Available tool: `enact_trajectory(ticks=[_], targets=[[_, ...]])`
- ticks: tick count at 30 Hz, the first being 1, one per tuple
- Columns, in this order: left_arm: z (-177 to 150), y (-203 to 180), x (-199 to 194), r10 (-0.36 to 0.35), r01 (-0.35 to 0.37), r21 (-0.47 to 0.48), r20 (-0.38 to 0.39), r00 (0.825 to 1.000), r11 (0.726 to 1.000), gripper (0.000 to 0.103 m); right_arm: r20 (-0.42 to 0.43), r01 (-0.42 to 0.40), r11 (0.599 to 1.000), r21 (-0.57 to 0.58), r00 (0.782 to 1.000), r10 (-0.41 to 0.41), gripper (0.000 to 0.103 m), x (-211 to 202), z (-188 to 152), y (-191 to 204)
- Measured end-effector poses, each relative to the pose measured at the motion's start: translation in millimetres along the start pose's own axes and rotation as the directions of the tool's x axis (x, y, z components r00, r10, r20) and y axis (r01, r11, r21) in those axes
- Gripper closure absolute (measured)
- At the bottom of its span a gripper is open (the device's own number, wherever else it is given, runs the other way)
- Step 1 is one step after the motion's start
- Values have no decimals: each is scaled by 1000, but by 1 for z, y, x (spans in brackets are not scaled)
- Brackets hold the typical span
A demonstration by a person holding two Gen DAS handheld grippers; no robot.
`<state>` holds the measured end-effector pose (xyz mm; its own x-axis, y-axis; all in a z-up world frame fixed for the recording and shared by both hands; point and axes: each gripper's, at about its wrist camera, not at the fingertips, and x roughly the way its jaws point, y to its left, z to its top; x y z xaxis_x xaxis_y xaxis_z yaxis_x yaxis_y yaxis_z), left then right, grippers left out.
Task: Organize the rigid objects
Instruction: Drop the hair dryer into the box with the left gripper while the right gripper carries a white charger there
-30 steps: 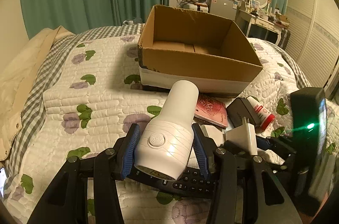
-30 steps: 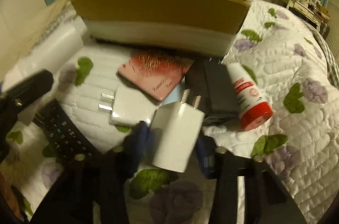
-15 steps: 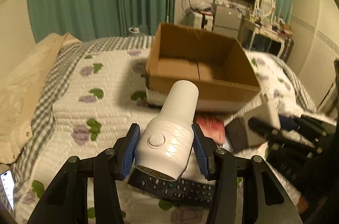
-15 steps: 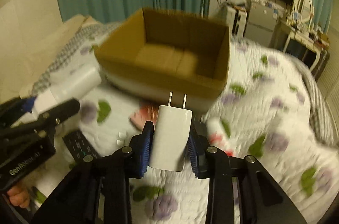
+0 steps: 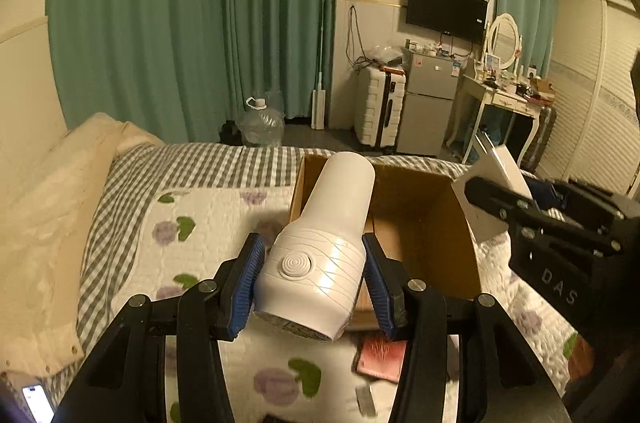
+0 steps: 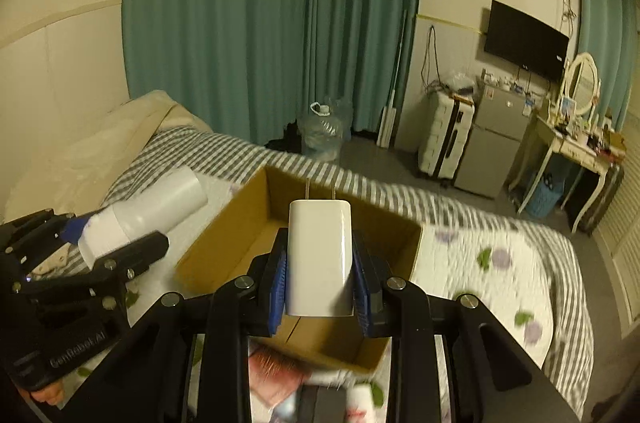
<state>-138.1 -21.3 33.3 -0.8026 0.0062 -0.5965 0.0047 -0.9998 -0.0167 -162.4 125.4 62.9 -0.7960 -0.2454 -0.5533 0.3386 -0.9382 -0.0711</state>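
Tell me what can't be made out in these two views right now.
- Brown cardboard box floor: left wrist view, hidden behind the white cylindrical device; right wrist view, behind the white plug-in charger.
- Pink booklet: cut off by gripper fingers, blurred.
- Red-capped white tube: right wrist view, motion-blurred, at the bottom edge.

1. White device point(image 5: 320, 255) between the left fingers point(image 5: 246, 287): smooth glossy plastic, fine grooved lines, ringed button.
2. White charger point(image 6: 320, 259) between the right fingers point(image 6: 278, 287): smooth plastic, soft sheen, metal prongs.
3. Finger pads: ribbed blue rubber on matt black plastic.
4. Box point(image 6: 240, 243) beyond the fingers: matt brown cardboard.
5. Bed quilt point(image 5: 200, 235) beneath: stitched, puffy cloth.
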Motion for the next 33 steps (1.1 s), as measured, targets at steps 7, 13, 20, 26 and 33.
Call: enact_trajectory(ticks=[7, 13, 20, 26, 33], targets=[[7, -10, 49, 31, -30, 17, -44, 999, 999, 53, -84, -4, 1000, 29, 996, 7, 76, 73, 3, -19], [-7, -20, 81, 22, -19, 29, -89, 996, 999, 53, -191, -7, 997, 72, 981, 20, 76, 127, -37, -32], [-10, -32, 98, 17, -11, 58, -105, 994, 998, 53, -209, -18, 996, 91, 977, 37, 56, 143, -53, -46], [-1, -40, 109, 3, 1, 65, -73, 997, 998, 48, -124, 32, 991, 128, 992, -16, 35, 116, -38, -73], [3, -42, 85, 1, 3, 43, -92, 996, 999, 37, -112, 94, 986, 136, 991, -79, 31, 74, -31, -88]])
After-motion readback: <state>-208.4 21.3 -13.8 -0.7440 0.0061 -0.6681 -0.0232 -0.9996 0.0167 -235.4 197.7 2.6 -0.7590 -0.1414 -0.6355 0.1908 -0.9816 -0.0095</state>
